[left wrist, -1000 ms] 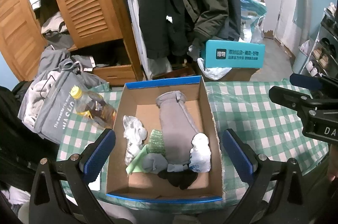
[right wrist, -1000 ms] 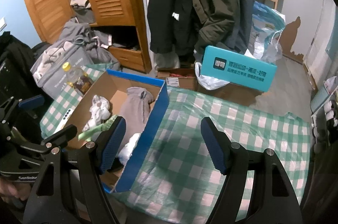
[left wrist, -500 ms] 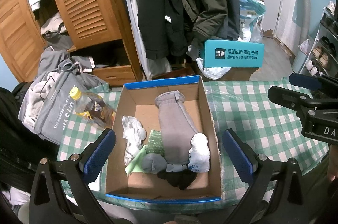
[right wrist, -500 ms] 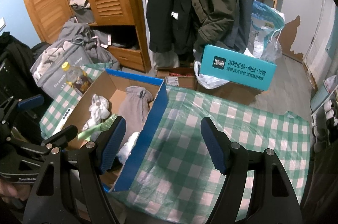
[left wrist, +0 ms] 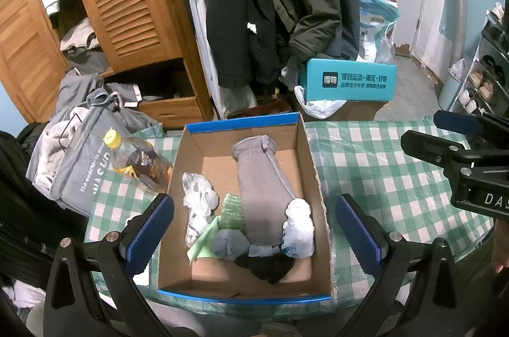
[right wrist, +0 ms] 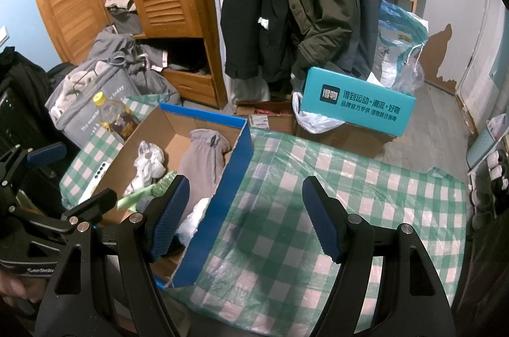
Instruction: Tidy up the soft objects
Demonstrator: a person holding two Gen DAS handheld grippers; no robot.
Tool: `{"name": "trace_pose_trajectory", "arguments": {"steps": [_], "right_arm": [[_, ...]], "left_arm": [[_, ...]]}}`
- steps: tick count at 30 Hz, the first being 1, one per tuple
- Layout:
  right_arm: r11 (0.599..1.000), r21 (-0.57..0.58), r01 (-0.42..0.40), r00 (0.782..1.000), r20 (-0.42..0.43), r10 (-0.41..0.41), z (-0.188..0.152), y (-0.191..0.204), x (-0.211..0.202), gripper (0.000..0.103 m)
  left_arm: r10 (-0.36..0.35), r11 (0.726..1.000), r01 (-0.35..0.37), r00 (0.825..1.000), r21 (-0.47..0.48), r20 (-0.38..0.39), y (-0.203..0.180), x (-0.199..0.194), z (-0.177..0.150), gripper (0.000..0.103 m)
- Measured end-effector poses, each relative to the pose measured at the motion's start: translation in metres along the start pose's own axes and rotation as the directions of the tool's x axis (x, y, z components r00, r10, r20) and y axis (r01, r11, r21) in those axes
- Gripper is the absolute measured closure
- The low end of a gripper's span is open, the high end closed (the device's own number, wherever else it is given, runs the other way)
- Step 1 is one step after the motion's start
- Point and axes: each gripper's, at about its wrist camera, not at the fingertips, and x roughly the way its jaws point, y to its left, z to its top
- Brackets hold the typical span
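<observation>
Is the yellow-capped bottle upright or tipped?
Tipped: the bottle leans against the cardboard box's left wall, cap pointing away from it.

Very little has changed. In the left wrist view, the cardboard box [left wrist: 245, 209] has moved slightly up in the picture compared with one second ago, so a little more of its near blue edge shows, and the bottle [left wrist: 136, 162] beside it has shifted the same way. This means the left tongs [left wrist: 254, 232] have drawn back or tilted a little.

In the right wrist view, the box [right wrist: 178, 178] and the teal carton [right wrist: 359, 101] behind the counter [right wrist: 318, 209] now sit a little more to the left and higher than one second ago, so the right tongs [right wrist: 245, 216] have turned slightly to the right.
</observation>
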Motion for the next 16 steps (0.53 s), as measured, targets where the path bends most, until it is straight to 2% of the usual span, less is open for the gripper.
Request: {"name": "trace_pose_trajectory", "arguments": {"steps": [16], "right_arm": [[1.0, 0.001, 0.0, 1.0, -0.001, 0.0, 0.0001, 0.0001, 0.0001, 0.03]], "left_arm": [[0.003, 1.0, -0.003, 1.0, -0.003, -0.001, -0.0078, -0.0007, -0.0025, 0.001]]}}
